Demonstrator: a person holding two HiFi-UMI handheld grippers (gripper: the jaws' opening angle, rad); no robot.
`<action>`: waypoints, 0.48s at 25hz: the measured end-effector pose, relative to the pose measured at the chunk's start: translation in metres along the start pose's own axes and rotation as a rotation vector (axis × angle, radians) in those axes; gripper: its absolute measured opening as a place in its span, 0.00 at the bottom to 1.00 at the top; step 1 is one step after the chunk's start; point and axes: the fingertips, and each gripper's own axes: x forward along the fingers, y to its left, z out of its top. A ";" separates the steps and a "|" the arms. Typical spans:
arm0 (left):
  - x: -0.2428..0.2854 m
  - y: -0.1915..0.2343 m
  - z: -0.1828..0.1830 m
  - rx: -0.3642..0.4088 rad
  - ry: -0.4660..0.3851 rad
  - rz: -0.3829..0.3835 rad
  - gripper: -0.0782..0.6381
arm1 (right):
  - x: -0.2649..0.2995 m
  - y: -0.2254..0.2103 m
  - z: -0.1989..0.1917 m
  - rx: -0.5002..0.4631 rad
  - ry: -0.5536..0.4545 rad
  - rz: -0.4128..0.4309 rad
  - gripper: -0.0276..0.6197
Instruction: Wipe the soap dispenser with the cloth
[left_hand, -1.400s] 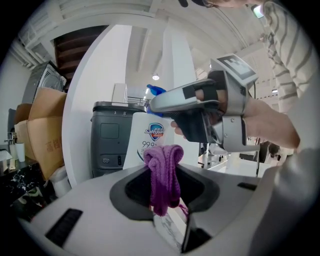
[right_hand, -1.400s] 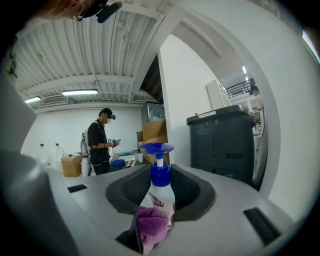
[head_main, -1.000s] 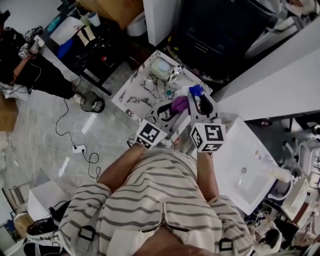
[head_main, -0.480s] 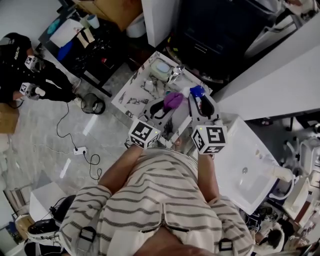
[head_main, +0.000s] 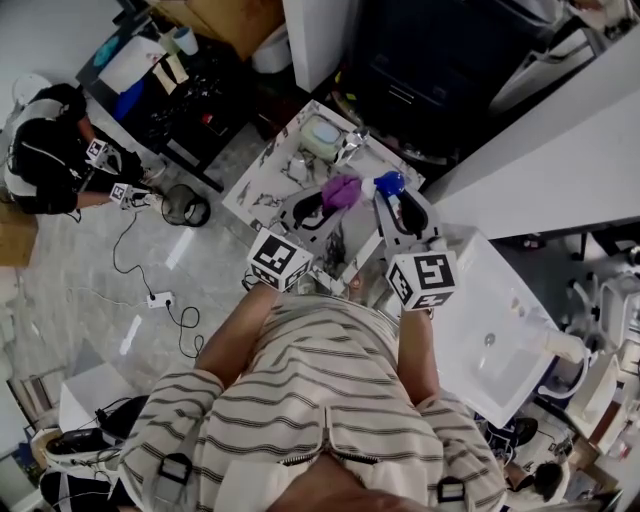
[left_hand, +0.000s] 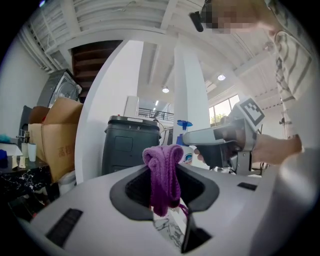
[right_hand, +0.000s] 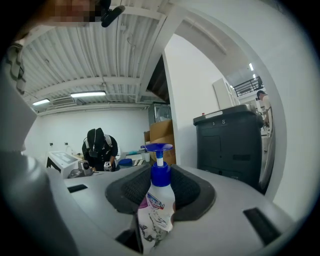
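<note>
Purple knitted cloth (left_hand: 162, 172) pinched, folded, between closed jaws of left gripper (head_main: 332, 203), held above white marble-patterned tabletop (head_main: 265, 190). White plastic soap dispenser with blue pump (right_hand: 159, 197) clamped upright in right gripper (head_main: 393, 212), also above tabletop. Gap seen between cloth and dispenser.

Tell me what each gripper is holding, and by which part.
The left gripper holds the purple cloth by its lower part, folded top sticking up. The right gripper holds the soap dispenser by its body, below the blue pump.
</note>
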 end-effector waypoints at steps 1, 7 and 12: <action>0.000 0.000 0.000 0.005 0.002 -0.008 0.28 | 0.000 0.001 0.000 -0.007 0.005 0.011 0.25; 0.001 -0.003 -0.003 0.030 0.021 -0.091 0.28 | -0.004 0.004 -0.005 -0.030 0.035 0.066 0.25; 0.002 -0.007 -0.004 0.054 0.031 -0.194 0.28 | -0.011 0.008 -0.005 -0.068 0.046 0.150 0.25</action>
